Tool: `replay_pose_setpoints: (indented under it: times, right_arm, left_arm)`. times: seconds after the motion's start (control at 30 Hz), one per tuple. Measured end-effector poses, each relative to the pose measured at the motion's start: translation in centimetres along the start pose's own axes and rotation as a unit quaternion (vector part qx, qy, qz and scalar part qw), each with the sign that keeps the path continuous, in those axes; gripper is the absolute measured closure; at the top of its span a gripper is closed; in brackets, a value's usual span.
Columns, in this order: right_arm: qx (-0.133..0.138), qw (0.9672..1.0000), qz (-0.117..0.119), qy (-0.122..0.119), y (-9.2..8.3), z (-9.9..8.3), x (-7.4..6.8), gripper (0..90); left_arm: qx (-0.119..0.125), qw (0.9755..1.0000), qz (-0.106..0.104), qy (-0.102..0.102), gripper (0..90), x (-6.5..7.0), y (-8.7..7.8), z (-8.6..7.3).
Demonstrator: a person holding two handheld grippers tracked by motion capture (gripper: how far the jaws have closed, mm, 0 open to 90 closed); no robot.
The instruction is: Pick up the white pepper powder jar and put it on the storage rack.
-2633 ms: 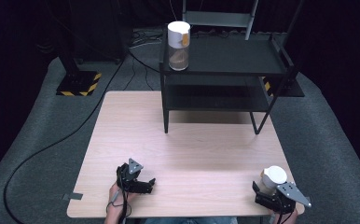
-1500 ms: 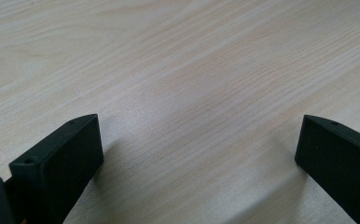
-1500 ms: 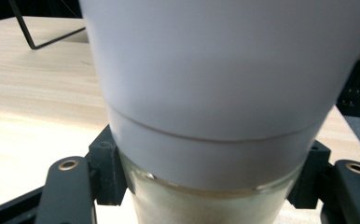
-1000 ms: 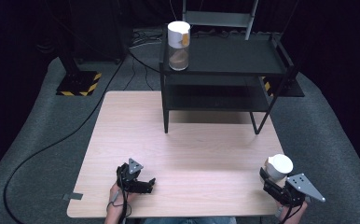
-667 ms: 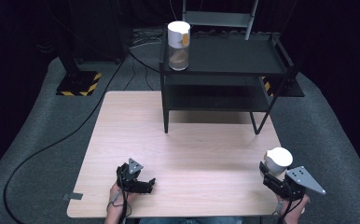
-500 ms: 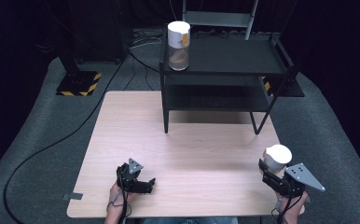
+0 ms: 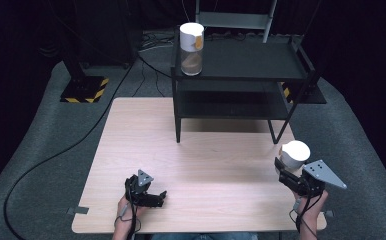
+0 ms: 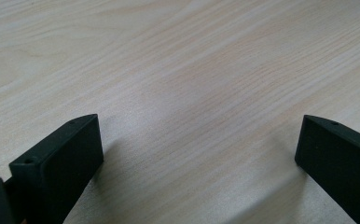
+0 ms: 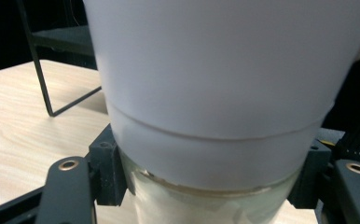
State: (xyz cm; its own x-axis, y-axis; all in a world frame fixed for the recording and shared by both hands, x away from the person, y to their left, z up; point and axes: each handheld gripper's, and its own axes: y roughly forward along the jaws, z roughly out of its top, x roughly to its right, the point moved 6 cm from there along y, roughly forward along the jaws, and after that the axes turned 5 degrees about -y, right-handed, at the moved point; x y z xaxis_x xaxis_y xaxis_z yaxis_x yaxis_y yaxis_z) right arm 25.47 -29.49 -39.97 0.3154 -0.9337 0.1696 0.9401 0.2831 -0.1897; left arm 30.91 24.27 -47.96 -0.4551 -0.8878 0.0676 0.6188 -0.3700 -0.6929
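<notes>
**Right gripper carrying white-lidded jar toward the shelf**

Right gripper [image 7: 292, 172] sits lower right of the high view, jaws clamped on a jar [image 7: 295, 154] with a white lid; in the right gripper view the pads grip the clear body just below the lid [image 9: 215, 84]. The jar looks lifted clear of the table [image 7: 206, 150], near its right edge. A matching jar [image 7: 191, 42] stands at the left end of the black shelf unit's [image 7: 241, 75] top tier, upper centre of frame. My read: this one is headed for the shelf too.

How to do it well:
- Keep the jar upright. The grip sits low on the body and the lid end is bulky, so tipping is the risk.
- Clear the top tier's raised rim before moving in; come from above, not the side.
- Land it well apart from the standing jar, open the jaws only once the base is flat on the tier.
- Watch the shelf's right front leg [image 7: 281, 132], just up-left of the jar.

Pose: right hand [image 7: 308, 202] enters from the bottom edge, gripper angled up-left, grey plate on top, cable trailing down. Left gripper [image 7: 153, 196] lies lower left on the table, jaws spread wide and empty, bare wood between them in the left gripper view.
</notes>
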Motion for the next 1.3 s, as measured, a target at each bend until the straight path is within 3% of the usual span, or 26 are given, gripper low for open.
replay_pose_setpoints:
  times: [1.3]
  right_arm:
    - [0.019,0.9998,0.006,-0.010,3.9,4.6,1.3,30.0]
  left_arm:
    - [0.000,1.0000,0.000,0.000,0.4,0.0,0.0,0.0]
